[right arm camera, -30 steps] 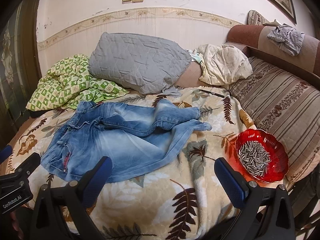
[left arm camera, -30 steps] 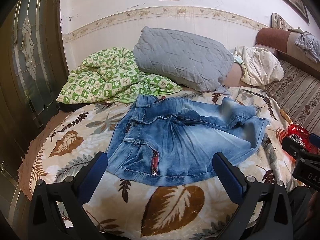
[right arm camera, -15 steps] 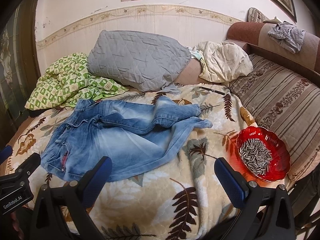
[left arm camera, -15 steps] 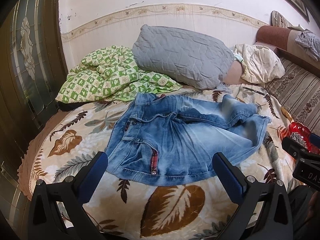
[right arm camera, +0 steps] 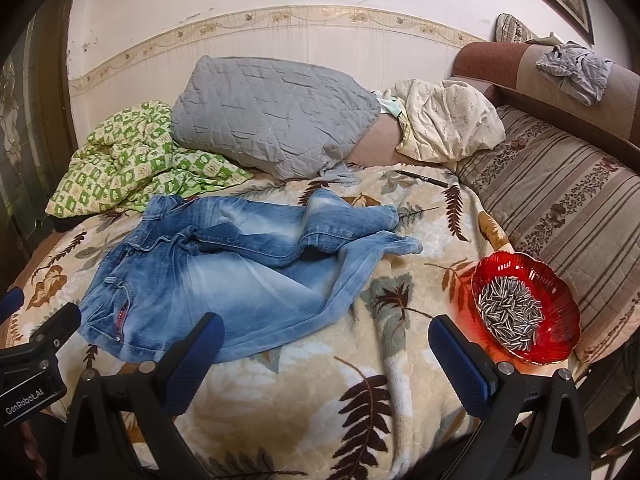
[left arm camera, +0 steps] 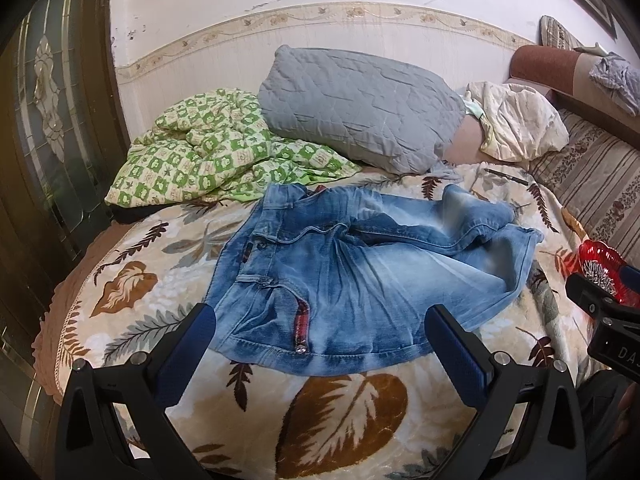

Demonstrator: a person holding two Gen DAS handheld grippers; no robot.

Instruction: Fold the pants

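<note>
Your left gripper [left arm camera: 320,334] has its fingers spread wide and grips nothing; the jeans [left arm camera: 360,276] lie just ahead of them, the near hem of the denim showing in the gap between the two blue pads [left arm camera: 192,340], with the waistband off toward the left pad and the legs trailing past the right one. Whether the pads touch the cloth you cannot tell from this view. Your right gripper [right arm camera: 320,340] is likewise wide and bare; from it the jeans [right arm camera: 240,272] sit ahead and to the left, the lower edge reaching just beyond the left pad, while the right pad stands over bare blanket [right arm camera: 320,400]. The red bowl [right arm camera: 560,296] of seeds lies just beyond the right pad. Farther ahead of both sit the grey pillow [right arm camera: 276,116] and the green quilt [right arm camera: 132,160].
</note>
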